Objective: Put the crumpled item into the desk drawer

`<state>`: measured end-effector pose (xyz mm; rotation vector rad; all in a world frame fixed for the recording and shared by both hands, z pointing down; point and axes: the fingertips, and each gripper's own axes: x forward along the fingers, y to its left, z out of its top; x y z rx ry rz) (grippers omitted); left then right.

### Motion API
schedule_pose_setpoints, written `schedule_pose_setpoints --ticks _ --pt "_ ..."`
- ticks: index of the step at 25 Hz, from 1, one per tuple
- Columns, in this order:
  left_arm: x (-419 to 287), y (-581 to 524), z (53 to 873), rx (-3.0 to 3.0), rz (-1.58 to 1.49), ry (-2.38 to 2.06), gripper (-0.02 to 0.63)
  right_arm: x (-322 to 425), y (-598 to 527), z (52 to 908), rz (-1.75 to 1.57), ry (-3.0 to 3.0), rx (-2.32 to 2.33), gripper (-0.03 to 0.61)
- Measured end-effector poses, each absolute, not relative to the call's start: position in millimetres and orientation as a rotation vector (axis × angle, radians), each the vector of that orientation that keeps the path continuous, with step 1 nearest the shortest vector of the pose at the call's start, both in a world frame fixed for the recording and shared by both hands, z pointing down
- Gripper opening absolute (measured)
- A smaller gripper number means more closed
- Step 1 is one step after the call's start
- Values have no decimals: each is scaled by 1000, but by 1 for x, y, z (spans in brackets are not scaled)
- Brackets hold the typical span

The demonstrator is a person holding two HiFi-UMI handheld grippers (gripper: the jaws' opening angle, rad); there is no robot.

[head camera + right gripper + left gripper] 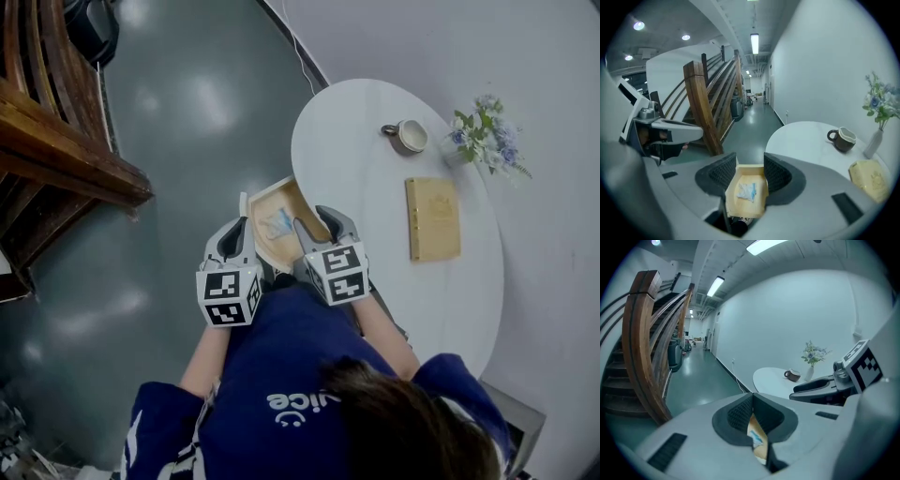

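At centre of the head view, the crumpled item (277, 225) lies inside the open desk drawer (265, 194), which juts from the lower-left edge of the white surface (375, 141). Left hand-held gripper (232, 234): jaws closed together with nothing between them, over the drawer's left side. Right hand-held gripper (319, 225): jaws spread wide and empty, above the drawer, with the item visible below between them.
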<state>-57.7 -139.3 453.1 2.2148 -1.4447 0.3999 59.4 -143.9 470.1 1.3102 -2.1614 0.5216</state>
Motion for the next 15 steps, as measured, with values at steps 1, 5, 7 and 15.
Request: schedule_pose_setpoints --ticks 1,5,7,15 --pt "-57 -140 447 2233 392 -1447 4 60 -145 463 508 -2174 1330 193" --pt "-52 -141 421 2298 345 -1468 3 66 -150 436 465 -2219 1406 193" --pt "-51 -142 408 2329 321 -1479 5 68 -153 422 440 -2243 1444 193" --pt "-50 -147 369 2409 237 -1538 3 68 -158 385 360 -2316 1530 180"
